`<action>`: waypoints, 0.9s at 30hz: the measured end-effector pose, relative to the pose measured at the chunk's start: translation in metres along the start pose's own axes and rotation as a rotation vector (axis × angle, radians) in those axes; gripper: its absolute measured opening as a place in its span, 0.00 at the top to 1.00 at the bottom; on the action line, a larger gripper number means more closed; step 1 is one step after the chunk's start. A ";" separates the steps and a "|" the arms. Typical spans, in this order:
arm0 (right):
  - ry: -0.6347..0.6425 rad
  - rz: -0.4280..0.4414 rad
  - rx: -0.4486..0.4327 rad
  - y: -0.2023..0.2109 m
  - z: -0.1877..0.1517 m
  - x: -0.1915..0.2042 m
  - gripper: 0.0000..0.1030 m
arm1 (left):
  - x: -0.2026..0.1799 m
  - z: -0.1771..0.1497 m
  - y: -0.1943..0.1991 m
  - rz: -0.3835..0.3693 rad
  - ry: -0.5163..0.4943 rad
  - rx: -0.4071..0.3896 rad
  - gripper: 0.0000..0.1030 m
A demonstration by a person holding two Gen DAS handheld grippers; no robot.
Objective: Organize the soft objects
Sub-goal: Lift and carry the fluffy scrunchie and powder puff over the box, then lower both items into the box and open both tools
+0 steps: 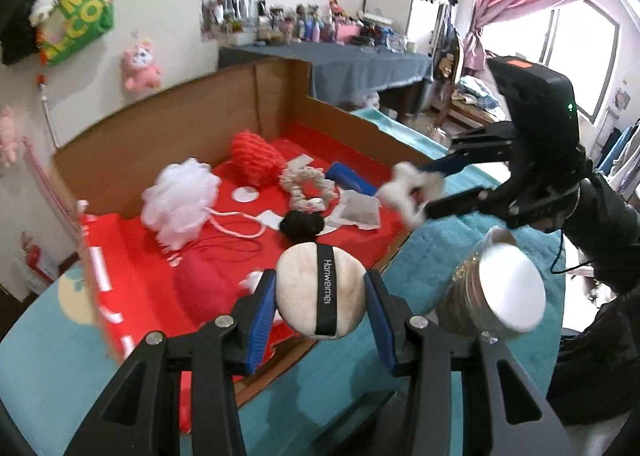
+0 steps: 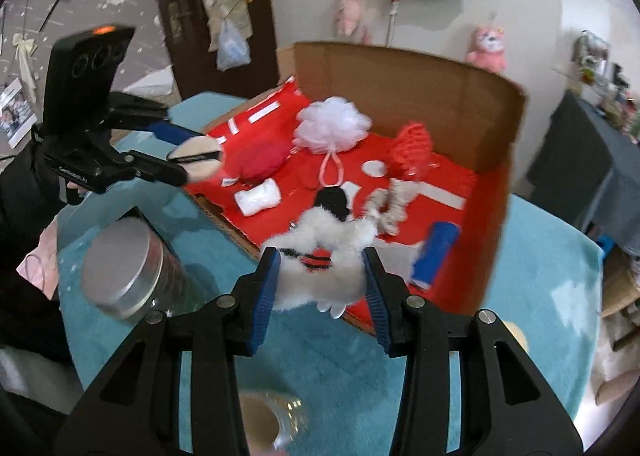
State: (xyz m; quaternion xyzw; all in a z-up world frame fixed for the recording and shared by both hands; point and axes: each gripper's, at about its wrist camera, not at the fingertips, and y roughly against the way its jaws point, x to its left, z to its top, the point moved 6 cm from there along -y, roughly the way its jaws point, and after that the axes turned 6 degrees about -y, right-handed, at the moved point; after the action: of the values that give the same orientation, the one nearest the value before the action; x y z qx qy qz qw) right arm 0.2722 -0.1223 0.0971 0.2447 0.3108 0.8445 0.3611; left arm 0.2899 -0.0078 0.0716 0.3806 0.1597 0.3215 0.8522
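My left gripper is shut on a round cream powder puff with a black band, held over the near edge of a red-lined cardboard box. It also shows in the right wrist view. My right gripper is shut on a white fluffy toy with red and black marks, above the box's near edge; it shows in the left wrist view. Inside the box lie a white mesh bath pouf, a red knit piece, a rope ring, a black scrunchie, a blue roll and a pink pad.
The box stands on a teal cloth-covered table. A clear jar with a silver lid lies on its side near the box; it shows in the left wrist view. Another jar mouth sits at the near edge.
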 end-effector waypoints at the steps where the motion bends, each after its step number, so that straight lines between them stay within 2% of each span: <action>1: 0.000 0.014 0.026 -0.007 0.002 0.001 0.61 | -0.001 0.003 -0.006 -0.014 -0.002 0.015 0.55; 9: -0.020 0.076 0.211 -0.049 0.009 -0.009 0.61 | 0.002 0.015 -0.055 -0.083 -0.006 0.159 0.55; 11: -0.029 0.077 0.242 -0.056 0.010 -0.014 0.61 | 0.003 0.015 -0.063 -0.078 -0.017 0.188 0.55; 15: -0.027 0.095 0.280 -0.066 0.011 -0.017 0.61 | 0.006 0.013 -0.073 -0.098 -0.018 0.221 0.55; 27: 0.019 0.086 0.352 -0.095 0.011 -0.011 0.61 | 0.020 -0.001 -0.091 -0.068 -0.009 0.289 0.55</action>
State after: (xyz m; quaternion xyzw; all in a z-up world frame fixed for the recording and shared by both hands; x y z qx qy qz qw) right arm 0.3297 -0.0752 0.0364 0.3092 0.4467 0.7938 0.2733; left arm 0.3434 -0.0395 0.0024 0.4952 0.2133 0.2643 0.7996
